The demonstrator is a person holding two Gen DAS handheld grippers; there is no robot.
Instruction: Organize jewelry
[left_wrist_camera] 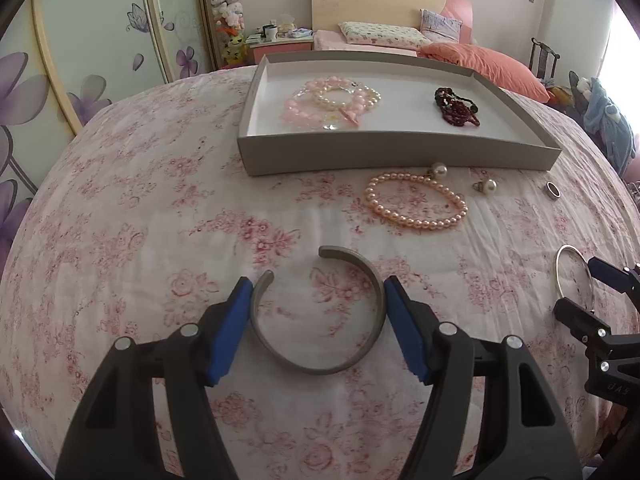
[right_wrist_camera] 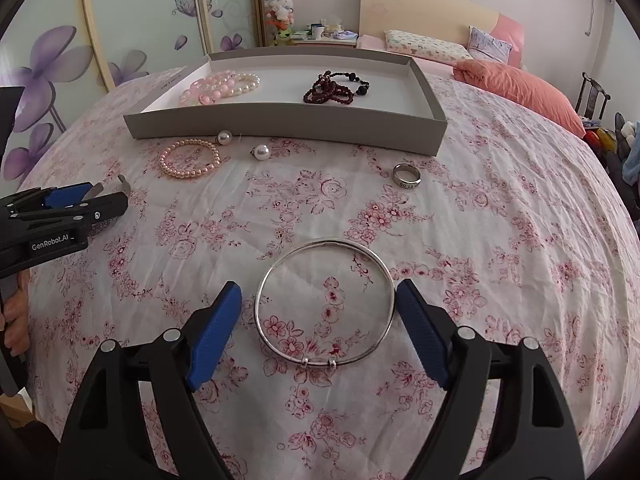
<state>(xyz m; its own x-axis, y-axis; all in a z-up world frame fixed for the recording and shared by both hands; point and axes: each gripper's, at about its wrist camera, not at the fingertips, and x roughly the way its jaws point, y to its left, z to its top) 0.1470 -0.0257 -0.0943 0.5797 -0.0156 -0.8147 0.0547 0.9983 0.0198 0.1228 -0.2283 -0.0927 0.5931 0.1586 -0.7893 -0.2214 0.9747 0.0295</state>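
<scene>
The left gripper [left_wrist_camera: 318,284] has its blue pads on both sides of a grey open cuff [left_wrist_camera: 320,312]. The pads seem to touch the cuff's two sides, so it looks like a grip, though a thin gap could hide there. The cuff is a flat, dull metal band bent into a C. Its opening points to about 11 o'clock, toward the tray [left_wrist_camera: 400,152]. It lies flat on the flowery bedsheet [left_wrist_camera: 160,240].

The right gripper [right_wrist_camera: 318,292] is spread wide around a thin silver bangle [right_wrist_camera: 324,304]. The right pad is just beside the bangle's rim, and the left pad stands apart from it. So the bangle is not squeezed. It is a smooth, shiny, round wire ring with two tiny beads at 6 o'clock, lying flat on the sheet.

At 12 o'clock sits the tray, a shallow grey cardboard box with a white inside. In it lie pink and white bead bracelets [left_wrist_camera: 332,100] and dark red beads [left_wrist_camera: 456,108]. In front of it are a peach pearl bracelet [left_wrist_camera: 416,200], two pearl earrings [left_wrist_camera: 486,187] and a steel ring [right_wrist_camera: 406,176].
</scene>
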